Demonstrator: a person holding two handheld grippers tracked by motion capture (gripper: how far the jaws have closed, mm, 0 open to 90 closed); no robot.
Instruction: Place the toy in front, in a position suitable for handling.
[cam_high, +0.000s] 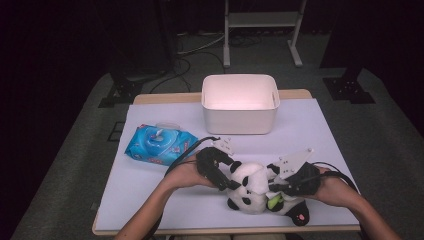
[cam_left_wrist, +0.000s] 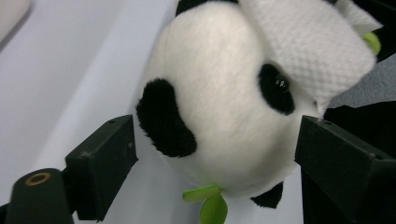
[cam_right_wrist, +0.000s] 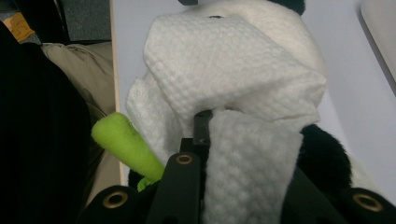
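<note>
A black-and-white panda plush (cam_high: 248, 199) lies near the table's front edge, with a green bamboo piece (cam_high: 273, 202) at its belly. My left gripper (cam_high: 231, 180) holds its head: in the left gripper view the head (cam_left_wrist: 219, 107) sits between both jaws, touching each. My right gripper (cam_high: 274, 187) is shut on a folded white textured wipe (cam_right_wrist: 233, 70) and presses it on the panda's face. The wipe (cam_left_wrist: 308, 51) covers the face above the eye. The green bamboo (cam_right_wrist: 126, 142) shows left of the right gripper (cam_right_wrist: 205, 126).
A white plastic bin (cam_high: 240, 122) stands at the back middle of the white table (cam_high: 310, 130). A blue pack of wet wipes (cam_high: 160, 144) lies to the left, behind my left hand. Dark floor, cables and stand legs lie beyond the table.
</note>
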